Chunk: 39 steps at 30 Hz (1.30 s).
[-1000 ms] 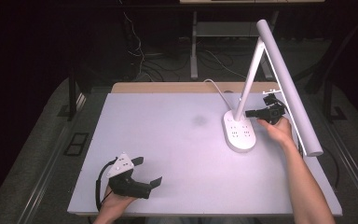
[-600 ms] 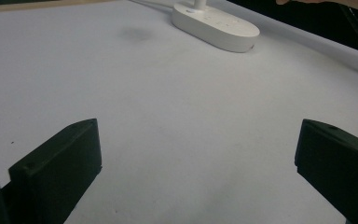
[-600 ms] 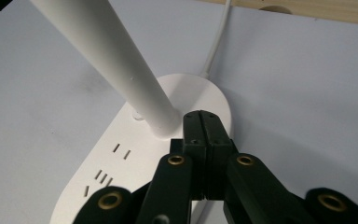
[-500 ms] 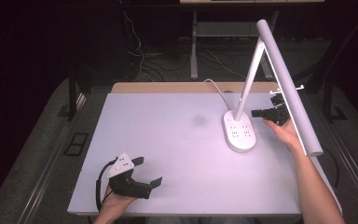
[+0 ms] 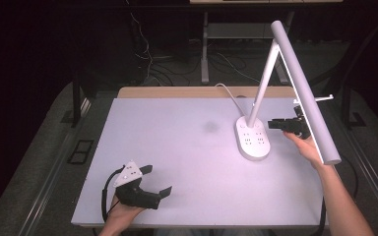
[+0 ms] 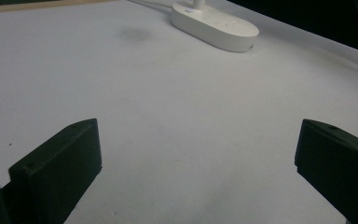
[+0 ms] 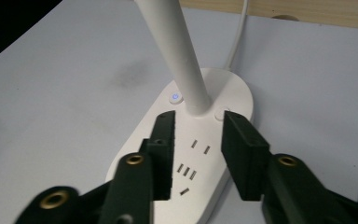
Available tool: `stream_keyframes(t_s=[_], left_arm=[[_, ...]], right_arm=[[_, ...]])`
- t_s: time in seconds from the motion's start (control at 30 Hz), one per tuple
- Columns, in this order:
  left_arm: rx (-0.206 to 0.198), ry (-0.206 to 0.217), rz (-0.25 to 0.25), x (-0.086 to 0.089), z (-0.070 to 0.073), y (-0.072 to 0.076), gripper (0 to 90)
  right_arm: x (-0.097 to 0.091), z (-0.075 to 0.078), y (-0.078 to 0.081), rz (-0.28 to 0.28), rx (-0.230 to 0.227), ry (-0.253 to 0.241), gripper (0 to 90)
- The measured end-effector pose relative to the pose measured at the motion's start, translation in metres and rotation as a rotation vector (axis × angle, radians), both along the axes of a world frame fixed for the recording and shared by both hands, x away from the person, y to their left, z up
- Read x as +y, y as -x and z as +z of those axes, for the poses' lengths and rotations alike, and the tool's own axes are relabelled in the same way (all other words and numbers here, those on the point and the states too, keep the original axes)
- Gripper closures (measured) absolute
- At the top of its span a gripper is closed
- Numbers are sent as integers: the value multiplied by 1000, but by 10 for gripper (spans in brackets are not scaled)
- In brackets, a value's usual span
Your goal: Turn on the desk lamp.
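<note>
Left side, near edge of the white table (image 5: 177, 147): the left gripper (image 5: 153, 184) rests low on the tabletop, held from below by the person's left hand (image 5: 120, 214). Grey three-cornered plate on top, black cable looping off its left side. Jaws spread wide, nothing between them. In the left gripper view the two black jaws stand far apart at the bottom corners with bare white tabletop between; the lamp base (image 6: 214, 29) lies well ahead, near the far edge.

Middle of the table: bare, apart from a faint dark smudge (image 5: 209, 127) just left of the lamp base.

Right of centre: a white desk lamp. Its oval base (image 5: 252, 138) sits flat on the table, with rows of socket slots on top. A white stem (image 5: 262, 88) rises from the far end of the base, tilted to the right, and meets a long white light bar (image 5: 302, 88) that slopes down toward the near right. A white cord (image 5: 229, 94) runs from the base toward the far wooden edge.

Right side: the right gripper (image 5: 275, 124) is held just beside the base, pointing left at it, partly hidden behind the light bar. The right hand (image 5: 307, 147) and forearm come in under the bar. In the right gripper view the jaws are parted a moderate way, gripping nothing, hovering above the base (image 7: 200, 154); the stem (image 7: 179, 56) stands just beyond the tips, with a small lit blue button (image 7: 175, 98) at its left foot and a plain white button (image 7: 221, 114) at its right.

Beyond the table: dark floor, cables, table legs.
</note>
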<state>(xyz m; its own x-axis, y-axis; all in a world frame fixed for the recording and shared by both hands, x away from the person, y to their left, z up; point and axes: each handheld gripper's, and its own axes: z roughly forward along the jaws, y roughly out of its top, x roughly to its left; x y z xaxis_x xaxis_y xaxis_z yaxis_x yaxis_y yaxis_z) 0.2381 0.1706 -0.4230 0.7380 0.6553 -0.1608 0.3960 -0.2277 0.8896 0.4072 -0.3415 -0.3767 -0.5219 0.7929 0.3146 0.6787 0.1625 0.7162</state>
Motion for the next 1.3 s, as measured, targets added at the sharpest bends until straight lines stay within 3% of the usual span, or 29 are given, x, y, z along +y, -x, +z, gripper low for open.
stream_keyframes(t_s=[0.2, 0.33, 0.5, 0.67, 1.03, 1.3], left_arm=[[-2, 0, -1, 0, 0, 0, 0], [-1, -3, 0, 0, 0, 0, 0], [-2, -4, -2, -1, 0, 0, 0], [-4, -4, -3, -1, 0, 0, 0], [-2, -6, -10, -2, 0, 0, 0], [-3, -5, -13, -2, 0, 0, 0]], right_arm=[[2, 4, 20, 1, -28, -30, 389], [4, 5, 33, 15, -33, -59, 173], [11, 7, 53, 13, -69, -75, 3], [17, 5, 73, 30, -91, -70, 3], [31, -5, 108, 43, -123, -113, 4], [42, -21, 133, 73, -151, -104, 4]])
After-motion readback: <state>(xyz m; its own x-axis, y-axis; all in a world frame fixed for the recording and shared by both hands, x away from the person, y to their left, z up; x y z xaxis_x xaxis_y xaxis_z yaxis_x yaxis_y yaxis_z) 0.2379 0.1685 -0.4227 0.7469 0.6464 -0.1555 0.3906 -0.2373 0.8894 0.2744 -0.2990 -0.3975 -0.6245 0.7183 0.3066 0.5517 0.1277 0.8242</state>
